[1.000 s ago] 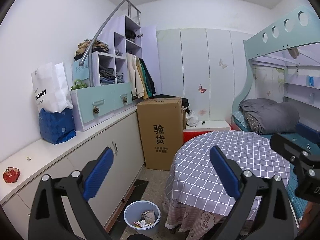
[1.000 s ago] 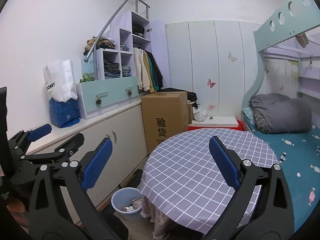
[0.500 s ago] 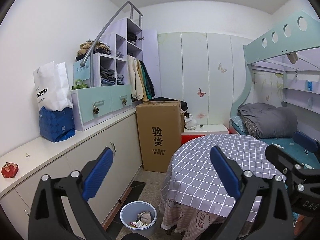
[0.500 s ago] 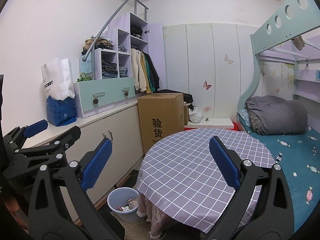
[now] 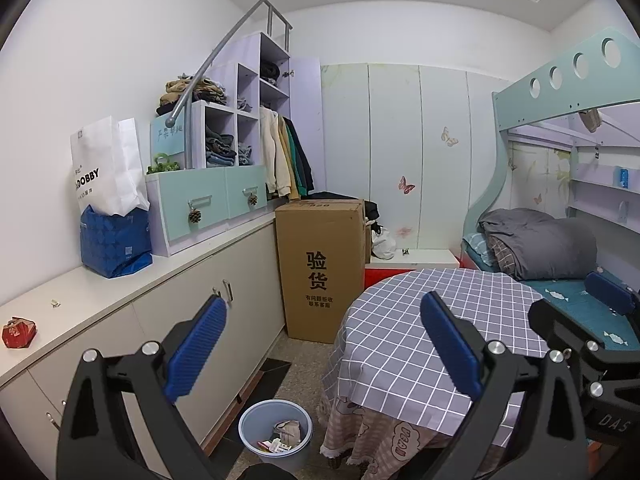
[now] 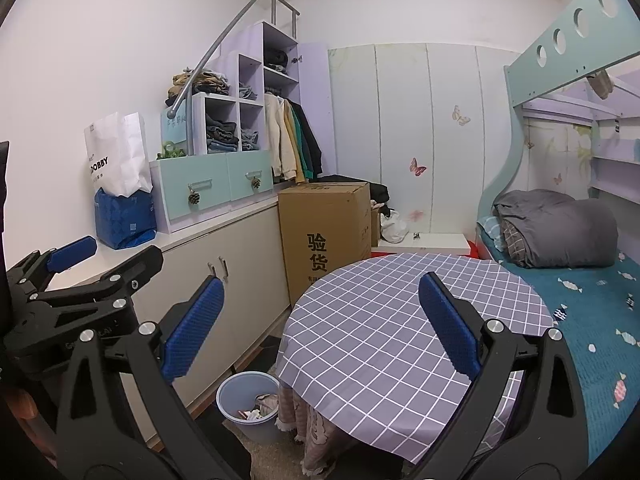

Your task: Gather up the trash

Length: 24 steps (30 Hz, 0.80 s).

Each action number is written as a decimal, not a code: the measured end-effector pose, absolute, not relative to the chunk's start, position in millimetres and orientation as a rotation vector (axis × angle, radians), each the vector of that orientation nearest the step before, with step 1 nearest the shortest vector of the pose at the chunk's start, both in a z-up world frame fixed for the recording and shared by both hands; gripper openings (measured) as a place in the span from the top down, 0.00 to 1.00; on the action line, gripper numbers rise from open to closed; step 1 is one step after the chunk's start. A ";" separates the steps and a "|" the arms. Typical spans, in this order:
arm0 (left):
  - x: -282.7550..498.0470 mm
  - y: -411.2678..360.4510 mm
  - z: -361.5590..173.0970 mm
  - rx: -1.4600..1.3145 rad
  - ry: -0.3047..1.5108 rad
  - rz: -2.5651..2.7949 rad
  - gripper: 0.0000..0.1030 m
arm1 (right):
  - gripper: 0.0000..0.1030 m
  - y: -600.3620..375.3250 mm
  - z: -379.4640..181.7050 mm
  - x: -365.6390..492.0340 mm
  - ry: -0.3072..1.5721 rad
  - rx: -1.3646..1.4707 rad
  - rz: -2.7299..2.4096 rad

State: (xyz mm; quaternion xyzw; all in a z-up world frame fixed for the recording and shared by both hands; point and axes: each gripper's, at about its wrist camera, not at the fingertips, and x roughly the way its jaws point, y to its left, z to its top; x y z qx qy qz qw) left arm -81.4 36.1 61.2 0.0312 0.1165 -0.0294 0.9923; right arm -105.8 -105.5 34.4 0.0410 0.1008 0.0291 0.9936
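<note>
Currently, grippers: the left gripper and the right gripper are both spread wide with nothing between their blue pads, held up side by side over the near edge of the round table.
Trash seen: a crumpled red wrapper lies on the countertop near its front edge at the near-left end; a tiny pale scrap sits further in, closer to the wall.
Bin: the blue wastebasket stands on the floor between the cabinet front and the table's hanging cloth, already holding some paper and wrappers.
Risk: judged from here, the red wrapper sits close to the counter's front edge, so a glancing pinch could nudge it off onto the floor; the small scrap may be too flat to catch between wide pads.
Risk at drop: the bin's mouth is partly tucked under the tablecloth fringe, so a release from high up could miss or snag the cloth.
Surroundings: a white paper bag in a blue bag crowd the counter's far stretch; a tall cardboard box narrows the aisle beyond the bin.
</note>
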 end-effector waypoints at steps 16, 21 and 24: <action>-79.6 37.6 58.7 0.067 0.234 -0.058 0.07 | 0.07 -103.9 33.9 -105.2 0.206 0.083 0.063; -79.9 37.6 58.8 0.067 0.234 -0.057 0.07 | 0.07 -105.6 32.4 -105.5 0.210 0.086 0.067; -80.3 38.1 58.1 0.070 0.237 -0.057 0.07 | 0.07 -106.8 32.1 -105.7 0.212 0.085 0.069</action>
